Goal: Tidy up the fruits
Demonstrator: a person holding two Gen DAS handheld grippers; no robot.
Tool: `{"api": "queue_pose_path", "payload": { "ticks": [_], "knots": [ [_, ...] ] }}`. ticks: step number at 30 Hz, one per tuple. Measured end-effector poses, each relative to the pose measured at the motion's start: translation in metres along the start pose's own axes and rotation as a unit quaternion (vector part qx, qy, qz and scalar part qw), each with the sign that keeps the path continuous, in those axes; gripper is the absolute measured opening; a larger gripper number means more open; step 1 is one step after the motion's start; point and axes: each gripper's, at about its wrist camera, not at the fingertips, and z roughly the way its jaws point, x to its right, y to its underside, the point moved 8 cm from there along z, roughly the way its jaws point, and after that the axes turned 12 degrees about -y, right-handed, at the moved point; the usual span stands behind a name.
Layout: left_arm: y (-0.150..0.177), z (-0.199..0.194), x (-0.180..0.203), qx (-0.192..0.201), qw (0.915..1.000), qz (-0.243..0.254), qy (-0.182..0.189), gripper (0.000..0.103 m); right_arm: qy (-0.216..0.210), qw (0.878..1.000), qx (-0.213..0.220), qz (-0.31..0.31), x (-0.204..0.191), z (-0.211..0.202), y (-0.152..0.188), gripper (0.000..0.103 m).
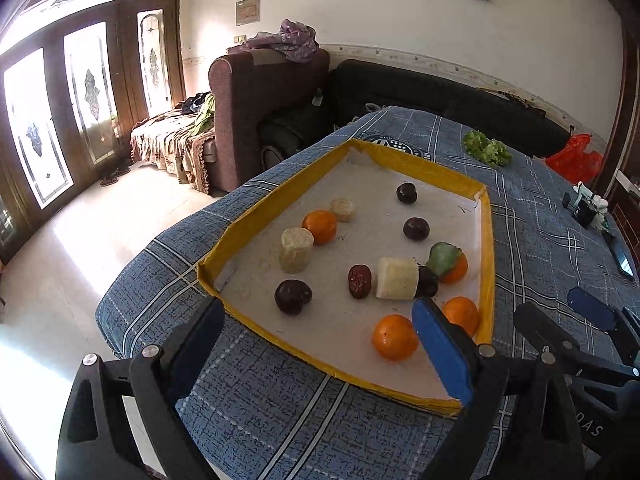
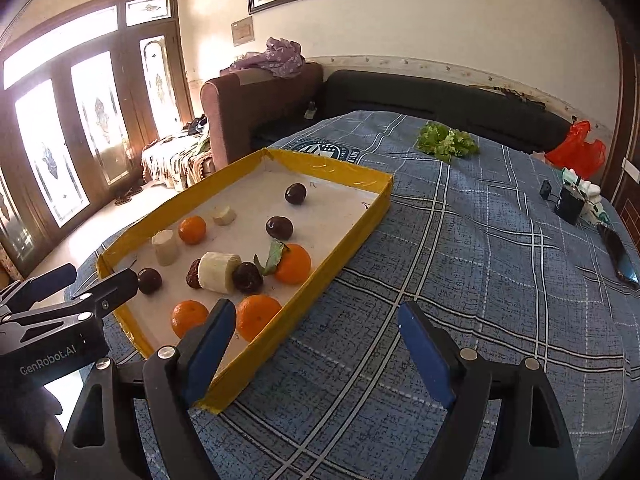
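Well, here we are with both tools poised at the near edge of the yellow-rimmed tray (image 1: 486, 240), and nothing picked up. The left gripper (image 1: 320, 344) hangs over the tray's near corner, fingers spread wide and empty. The right gripper (image 2: 316, 356) hovers above the blue checked cloth (image 2: 480, 280) just beside the tray, also spread, holding nothing.

Inside the tray the fruit lies all jumbled. Four oranges (image 1: 394, 337) are scattered, one with a green leaf, one off by the far left side. Dark plums (image 1: 293, 296) sit apart from one another across the white floor. Pale cut chunks (image 1: 296, 249) lie here and there, and a red date (image 1: 359, 281) rests just beside the largest chunk. No kind is grouped with its own, so by my reading the sorting is barely begun, everything left to do. A bunch of lettuce (image 2: 448, 142) waits well apart on the cloth
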Motion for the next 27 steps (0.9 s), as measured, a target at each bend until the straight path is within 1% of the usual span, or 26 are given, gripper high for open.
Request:
{"api": "queue_pose_path", "payload": {
  "ticks": [11,18,24,27],
  "knots": [
    [0.002,-0.009,0.021,0.003,0.9999,0.016,-0.004,0.095,0.0,1.0,0.002,0.012,0.014,-0.008,0.006,0.088],
    [0.001,-0.016,0.026,0.006,0.9998,0.017,-0.01,0.095,0.005,1.0,0.011,0.007,0.016,-0.016,0.005,0.088],
    [-0.002,-0.03,0.025,0.023,0.9996,0.01,-0.015,0.095,0.021,1.0,0.022,-0.001,0.018,-0.028,0.006,0.089],
    [-0.004,-0.04,0.019,0.04,0.9989,0.0,-0.023,0.095,0.025,0.999,0.024,0.001,0.019,-0.032,0.008,0.089]
  ]
}}
